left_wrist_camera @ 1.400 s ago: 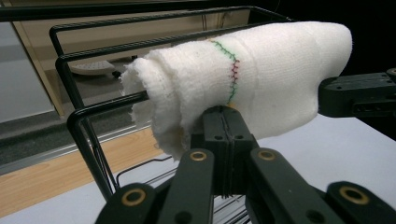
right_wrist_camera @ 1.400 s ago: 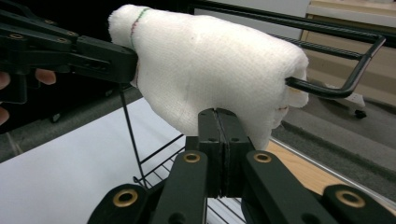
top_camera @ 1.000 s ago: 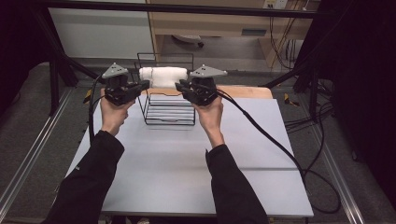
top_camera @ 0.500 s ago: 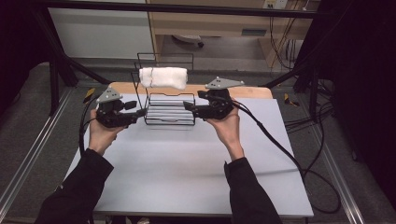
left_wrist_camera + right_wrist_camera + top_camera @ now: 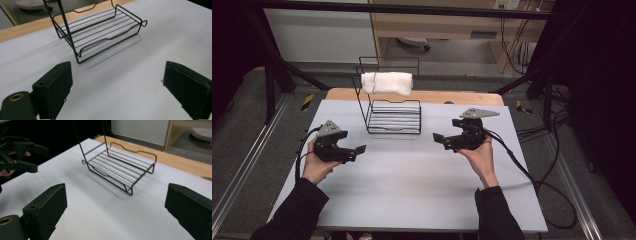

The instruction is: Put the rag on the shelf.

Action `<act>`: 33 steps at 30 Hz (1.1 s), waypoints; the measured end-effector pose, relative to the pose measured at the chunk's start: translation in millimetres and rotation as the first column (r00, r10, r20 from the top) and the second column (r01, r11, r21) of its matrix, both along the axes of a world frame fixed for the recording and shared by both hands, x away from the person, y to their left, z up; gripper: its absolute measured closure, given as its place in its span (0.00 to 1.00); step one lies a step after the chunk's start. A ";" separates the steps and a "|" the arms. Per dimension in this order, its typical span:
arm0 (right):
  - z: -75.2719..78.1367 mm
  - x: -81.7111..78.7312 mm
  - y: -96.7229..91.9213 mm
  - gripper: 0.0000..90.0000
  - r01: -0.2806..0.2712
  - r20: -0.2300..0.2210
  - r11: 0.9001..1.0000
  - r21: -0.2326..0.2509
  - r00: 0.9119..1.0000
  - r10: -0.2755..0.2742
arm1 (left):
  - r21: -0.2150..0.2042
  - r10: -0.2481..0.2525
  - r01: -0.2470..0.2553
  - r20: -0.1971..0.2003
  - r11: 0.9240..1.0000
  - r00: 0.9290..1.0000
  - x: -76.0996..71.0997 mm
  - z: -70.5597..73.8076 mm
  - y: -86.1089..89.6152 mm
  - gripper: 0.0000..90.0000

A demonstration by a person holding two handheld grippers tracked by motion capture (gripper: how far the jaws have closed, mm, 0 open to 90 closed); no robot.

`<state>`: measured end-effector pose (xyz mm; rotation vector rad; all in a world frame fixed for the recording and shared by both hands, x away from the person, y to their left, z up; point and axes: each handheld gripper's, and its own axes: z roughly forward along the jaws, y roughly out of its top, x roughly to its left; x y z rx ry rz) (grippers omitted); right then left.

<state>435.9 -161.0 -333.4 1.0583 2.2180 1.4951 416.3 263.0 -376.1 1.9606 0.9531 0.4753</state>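
A black wire rack (image 5: 393,117) stands at the back middle of the white table (image 5: 412,185). A white folded towel (image 5: 387,82) hangs over its top bar. My left gripper (image 5: 357,152) is low over the table, left of the rack and pointing right. My right gripper (image 5: 441,141) is to the rack's right and points left. Both pairs of jaws have just been opening and now stand wide with nothing between them. The left gripper view looks past its gripper (image 5: 120,87) at the rack's shelf (image 5: 100,32). In the right gripper view, the rack (image 5: 120,170) and the left gripper (image 5: 25,152) lie beyond its own gripper (image 5: 117,207).
A wooden board (image 5: 462,97) runs along the table's back edge behind the rack. The right gripper's cable (image 5: 532,180) trails off the table's right side. Dark frame bars and floor surround the table.
Both grippers have come down and outward from the towel at the rack's top bar to low over the table. Their jaws have opened. The towel stays draped on the bar.
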 end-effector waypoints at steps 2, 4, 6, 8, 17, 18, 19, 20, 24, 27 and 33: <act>-7.9 -3.9 -8.3 0.04 0.004 -0.008 1.000 0.006 1.000 -0.004 | 0.001 -0.008 0.008 -0.009 1.000 1.000 -2.8 -6.9 3.2 0.08; -16.2 -7.9 -15.8 0.03 0.003 -0.016 1.000 0.013 1.000 -0.003 | -0.005 -0.009 0.009 -0.020 1.000 1.000 -5.6 -14.3 6.6 0.08; -25.0 -12.0 -22.8 0.03 0.006 -0.028 1.000 0.012 1.000 -0.005 | -0.009 -0.006 0.006 -0.031 1.000 0.999 -8.8 -21.6 10.1 0.08; -34.1 -16.5 -30.0 0.02 0.012 -0.036 1.000 0.004 0.999 -0.012 | -0.008 -0.005 0.005 -0.041 1.000 0.999 -12.0 -28.0 14.2 0.08; -72.8 -35.7 -57.5 0.01 0.021 -0.060 1.000 -0.003 0.998 -0.021 | -0.009 -0.021 0.020 -0.055 1.000 0.998 -29.0 -46.7 27.0 0.09; -76.2 -37.9 -60.5 0.01 0.022 -0.065 1.000 -0.003 0.998 -0.022 | -0.003 -0.024 0.024 -0.055 1.000 0.998 -30.7 -47.8 28.1 0.09; -79.3 -40.1 -63.7 0.01 0.025 -0.066 1.000 -0.002 0.998 -0.025 | -0.002 -0.025 0.025 -0.054 1.000 0.998 -32.1 -48.9 28.8 0.09; -82.2 -42.3 -66.8 0.01 0.027 -0.070 1.000 0.001 0.997 -0.027 | 0.002 -0.028 0.028 -0.055 1.000 0.998 -33.3 -49.6 29.8 0.09; -91.6 -50.2 -79.3 0.00 0.040 -0.070 0.999 0.006 0.997 -0.039 | -0.001 -0.030 0.030 -0.054 1.000 0.998 -37.3 -51.6 31.6 0.10; -96.9 -55.7 -88.2 0.00 0.051 -0.074 0.999 0.012 0.996 -0.050 | -0.002 -0.034 0.034 -0.058 0.999 0.998 -40.1 -53.8 32.0 0.10; -107.3 -65.4 -100.5 0.00 0.056 -0.092 0.998 0.001 0.994 -0.056 | -0.006 -0.032 0.032 -0.067 0.999 0.997 -42.5 -60.0 33.2 0.10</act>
